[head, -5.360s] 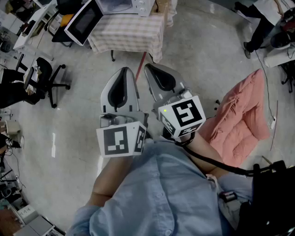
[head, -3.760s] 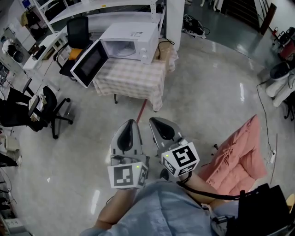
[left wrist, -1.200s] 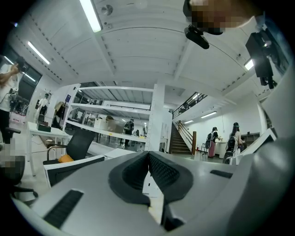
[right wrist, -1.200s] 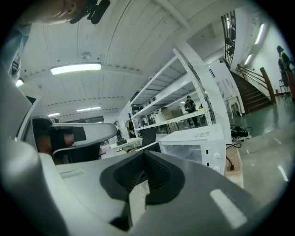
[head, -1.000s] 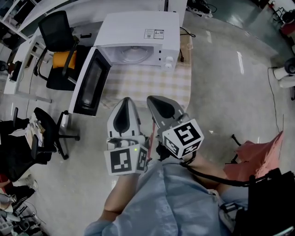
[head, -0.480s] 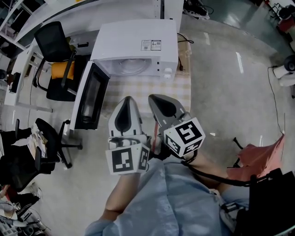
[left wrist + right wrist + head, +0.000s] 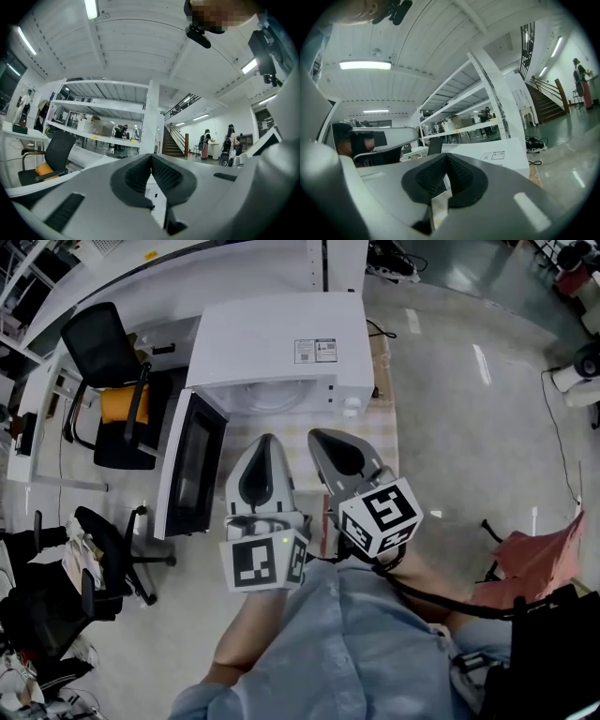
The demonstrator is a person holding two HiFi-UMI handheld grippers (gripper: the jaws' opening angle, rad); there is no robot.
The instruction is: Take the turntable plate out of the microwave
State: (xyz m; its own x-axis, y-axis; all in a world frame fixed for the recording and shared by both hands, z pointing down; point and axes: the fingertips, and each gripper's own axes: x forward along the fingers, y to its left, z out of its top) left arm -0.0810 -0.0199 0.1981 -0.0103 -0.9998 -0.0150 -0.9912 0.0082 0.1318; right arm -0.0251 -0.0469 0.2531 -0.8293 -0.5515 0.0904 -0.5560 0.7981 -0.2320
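Now closer than a second ago, the open microwave (image 7: pixel 281 338) fills upper centre, turntable plate (image 7: pixel 266 397) inside; left tool (image 7: pixel 263 448) and right tool (image 7: pixel 326 442), both clenched empty, near reaching range.

we see a white microwave (image 7: pixel 277 343) with a dark-windowed door (image 7: pixel 187 465), on a beige-and-white checked tablecloth (image 7: pixel 382 439). the left gripper (image 7: pixel 265 441) and right gripper (image 7: pixel 320 436) are pale grey with black ribbed pads (image 7: pixel 135 176); their marker cubes (image 7: pixel 261 563) are white with black squares. our sleeve (image 7: pixel 356 643) is light blue, the chair (image 7: pixel 108 343) black with an orange cushion (image 7: pixel 117 404), the cloth (image 7: pixel 536 554) pink.
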